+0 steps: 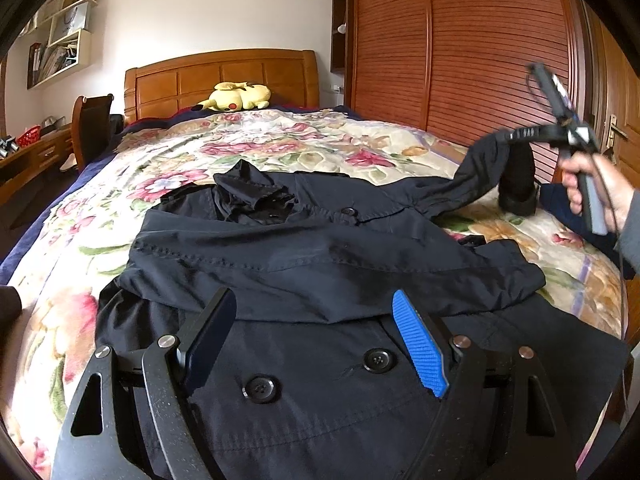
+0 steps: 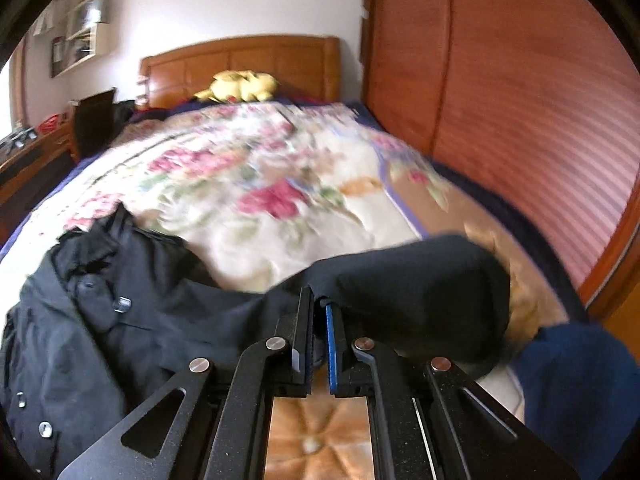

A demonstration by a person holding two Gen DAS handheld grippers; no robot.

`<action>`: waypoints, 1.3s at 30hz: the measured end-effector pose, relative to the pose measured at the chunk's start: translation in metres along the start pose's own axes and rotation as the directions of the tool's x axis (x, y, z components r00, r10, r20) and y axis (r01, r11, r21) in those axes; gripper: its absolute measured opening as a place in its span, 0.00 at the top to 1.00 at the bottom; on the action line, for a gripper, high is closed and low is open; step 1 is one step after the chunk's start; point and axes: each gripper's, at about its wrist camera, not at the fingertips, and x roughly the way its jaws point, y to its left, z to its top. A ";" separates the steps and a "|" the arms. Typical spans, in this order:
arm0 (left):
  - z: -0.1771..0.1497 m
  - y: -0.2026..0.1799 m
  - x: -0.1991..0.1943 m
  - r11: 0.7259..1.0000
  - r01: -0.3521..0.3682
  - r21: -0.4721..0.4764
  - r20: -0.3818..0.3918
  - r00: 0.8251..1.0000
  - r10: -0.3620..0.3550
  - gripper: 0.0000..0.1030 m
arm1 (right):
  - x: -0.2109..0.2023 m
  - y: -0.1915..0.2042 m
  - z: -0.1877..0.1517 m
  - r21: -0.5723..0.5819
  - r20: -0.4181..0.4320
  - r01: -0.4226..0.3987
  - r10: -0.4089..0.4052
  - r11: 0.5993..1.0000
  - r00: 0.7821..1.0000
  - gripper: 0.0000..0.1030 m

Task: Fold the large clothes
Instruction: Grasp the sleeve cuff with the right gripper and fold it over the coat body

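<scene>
On the floral quilt [image 1: 280,140], right tool [image 2: 318,304] clamps the dark coat's sleeve [image 2: 420,280]; left tool [image 1: 316,304] gapes.

soft daylight throughout; left wrist view sharp, right wrist view motion-blurred; fisheye bending, dark corners

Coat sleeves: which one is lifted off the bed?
The sleeve on the wardrobe side, pinched in the shut right gripper and raised above the bedspread. The other sleeve lies crumpled on the coat.
</scene>
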 end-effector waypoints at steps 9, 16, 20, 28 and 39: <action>-0.004 0.018 -0.022 1.000 -0.014 -0.007 0.016 1.000 0.015 0.21 | -0.068 0.097 -0.005 -0.168 0.058 -0.143 0.154 0.975 0.986 0.95; -0.009 0.037 -0.039 0.999 -0.038 -0.022 0.029 0.999 0.039 0.21 | -0.088 0.170 -0.028 -0.282 0.012 -0.252 0.266 0.926 0.964 0.95; -0.010 0.048 -0.045 0.998 -0.048 -0.038 0.034 0.998 0.049 0.21 | -0.088 0.196 -0.048 -0.313 -0.039 -0.305 0.309 0.899 0.950 0.95; -0.012 0.061 -0.049 0.996 -0.064 -0.059 0.036 0.997 0.066 0.21 | -0.062 0.216 -0.069 -0.302 -0.137 -0.372 0.346 0.878 0.928 0.95; -0.012 0.061 -0.048 0.996 -0.071 -0.058 0.036 0.997 0.074 0.21 | -0.051 0.218 -0.066 -0.294 -0.222 -0.415 0.361 0.861 0.906 0.58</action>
